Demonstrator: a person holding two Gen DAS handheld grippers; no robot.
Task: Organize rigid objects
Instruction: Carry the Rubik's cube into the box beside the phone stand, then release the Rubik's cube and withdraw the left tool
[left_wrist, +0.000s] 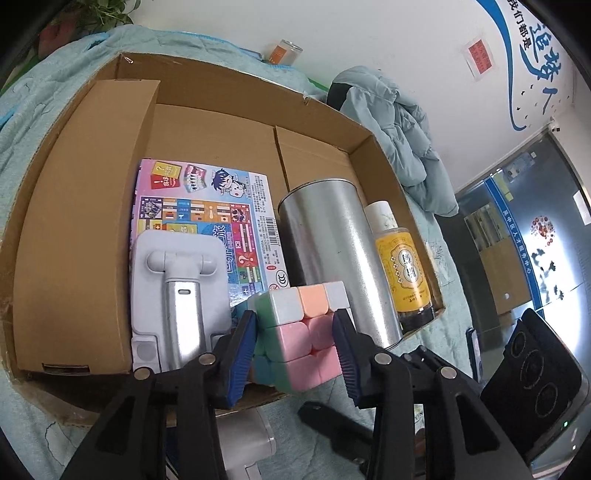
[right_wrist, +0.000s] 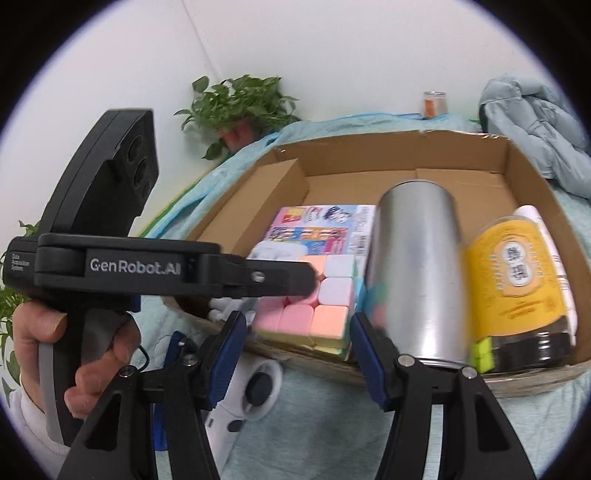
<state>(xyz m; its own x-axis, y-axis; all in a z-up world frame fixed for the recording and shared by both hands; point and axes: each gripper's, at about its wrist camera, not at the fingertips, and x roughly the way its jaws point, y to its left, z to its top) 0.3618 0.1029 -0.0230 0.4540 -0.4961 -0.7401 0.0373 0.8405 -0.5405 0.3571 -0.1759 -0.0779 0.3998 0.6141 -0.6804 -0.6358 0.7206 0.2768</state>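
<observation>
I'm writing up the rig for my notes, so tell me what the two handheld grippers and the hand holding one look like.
Both grippers are black plastic with ribbed blue pads and silver pivot rivets: the left gripper and the right gripper. The right wrist view shows the left unit's body lettered GenRobot.AI in white, with round lens recesses on top. The bare left hand grips a grey and black handle, with a white sleeve cuff at the wrist.

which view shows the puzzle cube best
The left wrist view: the pastel puzzle cube sits sharp and central between the left tool's pads, several faces visible. In the right wrist view the cube is partly hidden behind the left tool and slightly blurred.
</observation>
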